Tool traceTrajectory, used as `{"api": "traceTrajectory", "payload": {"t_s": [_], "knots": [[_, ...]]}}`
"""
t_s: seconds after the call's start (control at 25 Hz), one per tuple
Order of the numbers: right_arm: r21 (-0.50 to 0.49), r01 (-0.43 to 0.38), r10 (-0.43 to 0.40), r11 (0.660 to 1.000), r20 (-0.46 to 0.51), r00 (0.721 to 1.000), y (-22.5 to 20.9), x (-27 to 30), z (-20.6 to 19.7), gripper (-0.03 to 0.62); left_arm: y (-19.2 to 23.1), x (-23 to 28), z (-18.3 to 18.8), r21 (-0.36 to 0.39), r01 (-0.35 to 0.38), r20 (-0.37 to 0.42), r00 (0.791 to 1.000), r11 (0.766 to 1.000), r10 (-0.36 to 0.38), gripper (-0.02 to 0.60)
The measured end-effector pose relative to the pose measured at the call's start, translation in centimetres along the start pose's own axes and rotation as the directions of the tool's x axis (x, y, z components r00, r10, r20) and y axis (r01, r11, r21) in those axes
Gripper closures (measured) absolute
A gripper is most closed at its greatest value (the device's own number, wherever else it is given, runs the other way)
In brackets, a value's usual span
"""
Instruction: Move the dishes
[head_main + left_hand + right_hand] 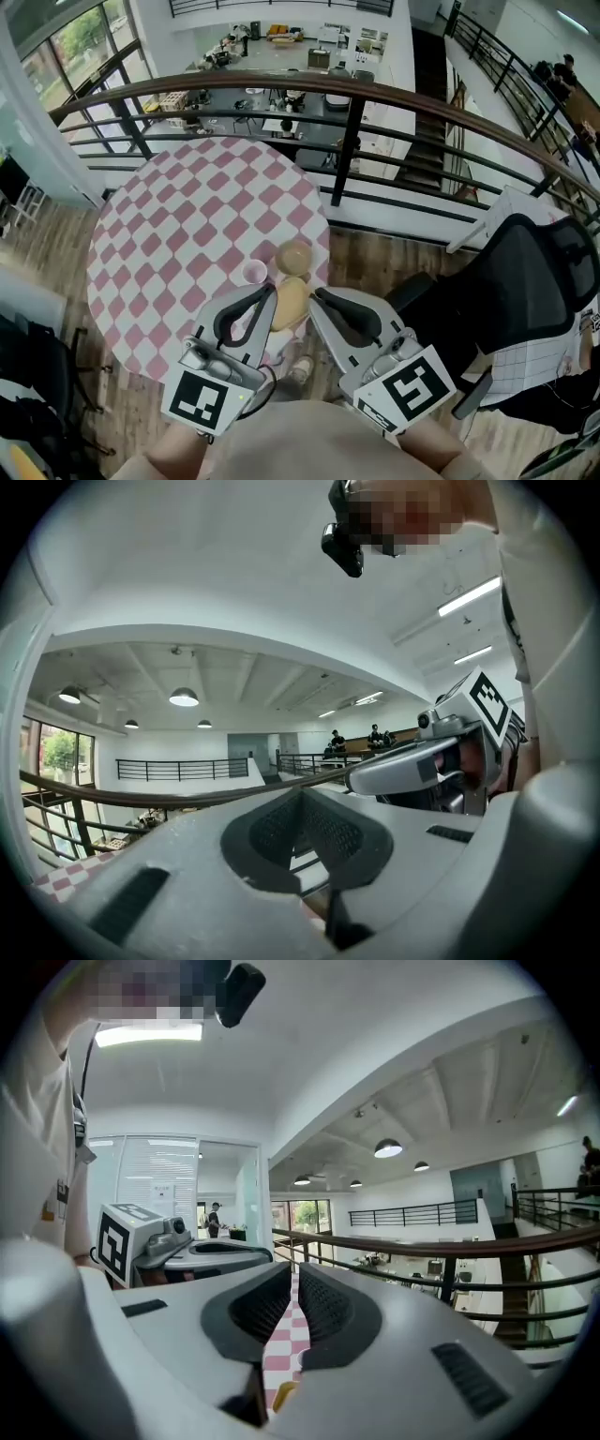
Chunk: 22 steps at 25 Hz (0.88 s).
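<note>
Pink-and-white checked tablecloth (187, 234); tan bowl (293, 257); pink cup (254, 273)

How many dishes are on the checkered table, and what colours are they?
Pink: 1, the cup
Yellow: 2, the bowl and the plate
Total: 3

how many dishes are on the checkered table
3, at the table's near edge: small pink cup, tan bowl right of it, yellowish dish nearer, partly covered by the left gripper and right gripper, which may hide more.
</note>
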State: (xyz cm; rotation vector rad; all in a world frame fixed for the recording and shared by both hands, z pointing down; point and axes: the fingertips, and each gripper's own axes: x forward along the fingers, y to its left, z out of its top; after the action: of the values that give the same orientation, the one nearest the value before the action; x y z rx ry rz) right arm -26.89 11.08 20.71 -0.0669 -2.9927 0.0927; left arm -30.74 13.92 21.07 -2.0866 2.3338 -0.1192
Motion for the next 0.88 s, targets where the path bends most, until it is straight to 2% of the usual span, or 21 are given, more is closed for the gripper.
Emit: {"api": "traceTrajectory", "payload": {"t_s": [0.24,0.48,0.64,0.88], "knots": [[-0.025,0.052,-0.051,0.998,0.06,0.997,-0.7,-4.1,2.0,0.557,-3.5,0.8,1.7,0.023,0.069,0.015,0.997,0.997,-0.07,0.569],[-0.046,0.151,-0.147,0.987,0.087,0.985,-2.1,-7.8,2.5,0.56,-7.5,2.2,3.7,0.042,0.171,0.048,0.984,0.984,-0.173,0.569],[-0.057,0.234,-0.227,0.971,0.114,0.967,-3.6,-10.8,3.2,0.56,-10.6,3.9,4.9,0.053,0.261,0.074,0.961,0.964,-0.265,0.569],[-0.055,0.375,-0.363,0.926,0.15,0.92,-6.0,-15.9,4.0,0.56,-15.6,6.2,6.2,0.067,0.394,0.097,0.912,0.917,-0.399,0.569]]}}
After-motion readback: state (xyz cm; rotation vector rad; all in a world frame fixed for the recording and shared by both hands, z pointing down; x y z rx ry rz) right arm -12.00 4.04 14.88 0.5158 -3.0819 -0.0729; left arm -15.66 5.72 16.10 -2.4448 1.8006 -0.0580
